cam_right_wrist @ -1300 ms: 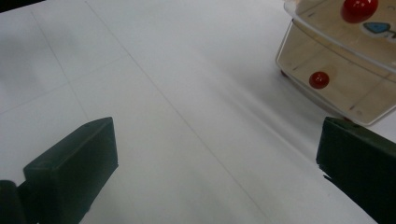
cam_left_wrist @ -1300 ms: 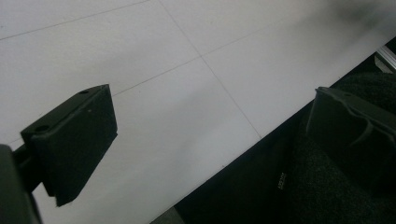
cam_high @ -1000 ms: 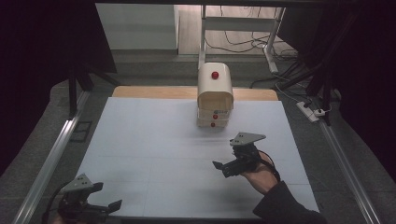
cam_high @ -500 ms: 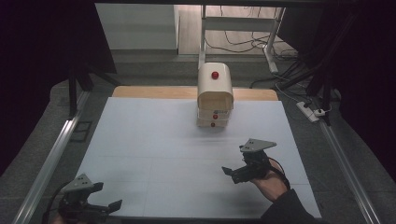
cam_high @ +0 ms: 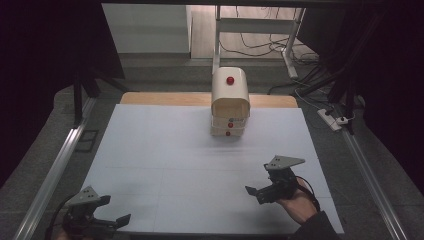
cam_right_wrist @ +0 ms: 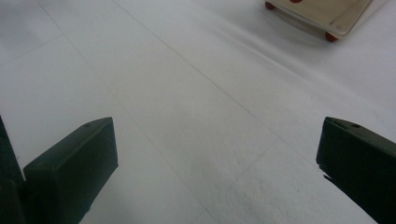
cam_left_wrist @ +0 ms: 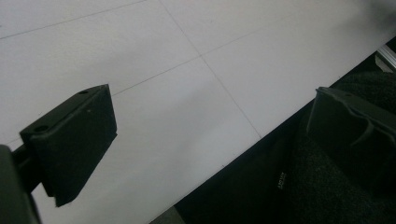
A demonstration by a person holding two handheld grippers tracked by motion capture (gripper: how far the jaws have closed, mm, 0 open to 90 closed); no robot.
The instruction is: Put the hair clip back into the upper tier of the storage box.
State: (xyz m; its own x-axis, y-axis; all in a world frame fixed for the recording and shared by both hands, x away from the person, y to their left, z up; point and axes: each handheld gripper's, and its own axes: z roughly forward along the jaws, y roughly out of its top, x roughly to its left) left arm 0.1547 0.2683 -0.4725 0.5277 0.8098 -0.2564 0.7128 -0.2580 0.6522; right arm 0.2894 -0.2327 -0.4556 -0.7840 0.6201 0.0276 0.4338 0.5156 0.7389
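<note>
I hold both claws released: my right claw (cam_high: 261, 191) and left claw (cam_high: 107, 223) grasp nothing. The cream box (cam_high: 230, 103) stands untouched, well apart on the worktop (cam_high: 160, 165); I judge everything remains.

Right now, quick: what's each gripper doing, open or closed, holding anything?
Left gripper: open, empty, at the near left edge of the white mat.
Right gripper: open, empty, over the mat, apart from the cream box.

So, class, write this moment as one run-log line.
left gripper: open, empty, near table edge | right gripper: open, empty, above white table | cream box: far side, untouched
</note>
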